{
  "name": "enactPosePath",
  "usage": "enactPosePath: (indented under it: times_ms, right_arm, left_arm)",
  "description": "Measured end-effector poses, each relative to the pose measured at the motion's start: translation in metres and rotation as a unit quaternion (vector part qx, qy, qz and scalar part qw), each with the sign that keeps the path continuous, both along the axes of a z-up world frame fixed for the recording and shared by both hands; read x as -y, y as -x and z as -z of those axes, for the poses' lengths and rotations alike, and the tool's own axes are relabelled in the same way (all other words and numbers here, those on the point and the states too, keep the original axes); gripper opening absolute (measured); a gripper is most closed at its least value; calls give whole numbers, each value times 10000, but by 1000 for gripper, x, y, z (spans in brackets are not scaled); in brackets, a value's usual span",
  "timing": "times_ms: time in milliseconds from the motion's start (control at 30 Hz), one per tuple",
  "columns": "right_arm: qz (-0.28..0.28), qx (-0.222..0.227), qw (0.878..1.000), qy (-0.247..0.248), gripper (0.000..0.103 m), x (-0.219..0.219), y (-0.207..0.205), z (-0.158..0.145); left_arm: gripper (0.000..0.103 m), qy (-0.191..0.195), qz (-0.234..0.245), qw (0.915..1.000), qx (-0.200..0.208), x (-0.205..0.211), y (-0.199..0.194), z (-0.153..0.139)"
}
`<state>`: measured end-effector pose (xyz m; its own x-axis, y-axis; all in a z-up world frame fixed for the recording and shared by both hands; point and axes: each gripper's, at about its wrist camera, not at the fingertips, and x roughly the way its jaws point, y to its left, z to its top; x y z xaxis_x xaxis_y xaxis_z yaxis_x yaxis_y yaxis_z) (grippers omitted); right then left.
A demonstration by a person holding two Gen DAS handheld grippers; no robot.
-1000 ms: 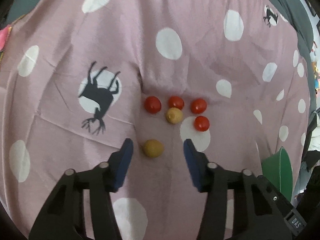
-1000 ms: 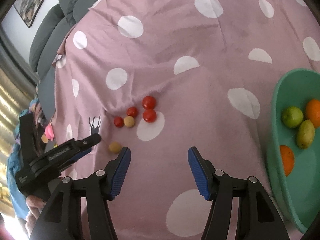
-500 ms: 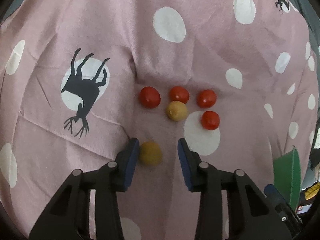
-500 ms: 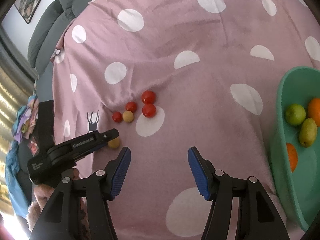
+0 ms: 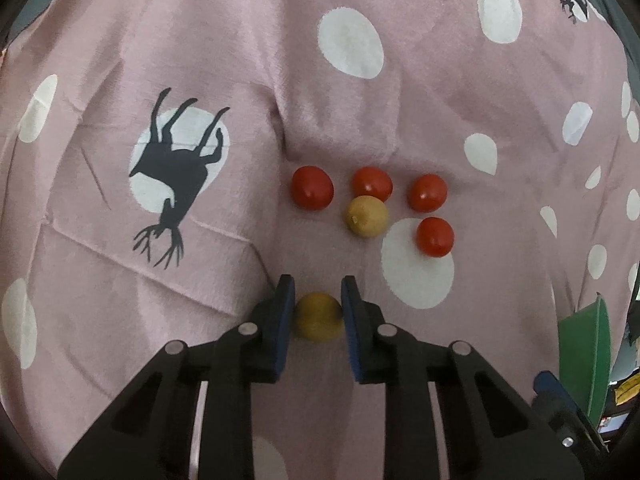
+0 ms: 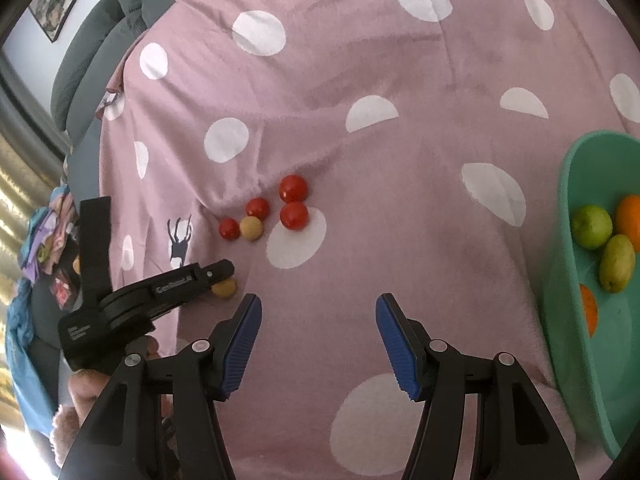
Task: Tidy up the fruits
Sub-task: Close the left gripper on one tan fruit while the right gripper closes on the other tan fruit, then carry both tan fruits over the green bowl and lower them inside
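My left gripper (image 5: 317, 294) is shut on a small tan round fruit (image 5: 319, 316) that rests on the pink spotted cloth (image 5: 240, 60). Just beyond it lie a second tan fruit (image 5: 367, 215) and several red cherry tomatoes (image 5: 312, 187) in a cluster. In the right wrist view the left gripper (image 6: 224, 276) shows at the left, holding the tan fruit (image 6: 224, 289). My right gripper (image 6: 319, 320) is open and empty above the cloth. The teal bowl (image 6: 568, 240) at the right holds a lime (image 6: 591, 227), a green-yellow mango (image 6: 617, 263) and oranges (image 6: 630, 216).
The bowl's green rim (image 5: 586, 352) shows at the lower right of the left wrist view. Grey cushions (image 6: 100, 40) lie along the cloth's far left edge. A folded ridge in the cloth (image 5: 284, 120) runs just behind the tomatoes.
My left gripper moved forward and down around the near tan fruit and closed on it. The right gripper has stayed open and nearly still.
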<state>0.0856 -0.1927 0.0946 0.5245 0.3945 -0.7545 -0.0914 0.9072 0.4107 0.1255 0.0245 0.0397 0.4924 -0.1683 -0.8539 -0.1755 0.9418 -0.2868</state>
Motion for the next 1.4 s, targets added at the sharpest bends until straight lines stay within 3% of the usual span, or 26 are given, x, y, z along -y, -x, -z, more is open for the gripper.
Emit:
enactPosePath:
  times_ms: [133,367,400,467,600,667,867,967,1200,1400]
  right_arm:
    - [-110,-88,9999,-69,62,-5,-5,2]
    - [-425,-144,9985,316,62,-41,-26,3]
    - [-536,-184,9979,329,60,-51,-33,5]
    - [-750,-245,9960,431,48,-68,-43,9]
    - [-800,-370,9947,525,43,-91,-67,16]
    - [-753,-371,9951,515,36,-100,-81,18]
    - [-663,-296,9923,1002,34,-126,-111,26]
    - [-660,-436,9921,978,33,-132,-119,38]
    - [-706,-285,9902,1169,29,-137,-105,40]
    - [-647,-57,9920,1085,29,-112,-62,15]
  left_arm:
    - [23,135,-17,9996,259,-11,17,-20]
    - [23,316,-336,9978,476,-46,31,-39]
    - [23,337,-407,9974,480,-50,31,-40]
    - [23,371,-526,9967,492,-57,31,-41]
    - [23,425,-589,9962,490,-67,27,-42]
    - [23,548,-638,9953,482,-73,26,-42]
    - [23,687,-705,9939,505,-83,27,-46]
    - [23,746,-679,9937,481,-81,26,-45]
    - [23,714,-560,9945,533,-76,27,-48]
    - [23,658,-283,9959,550,-60,29,-49]
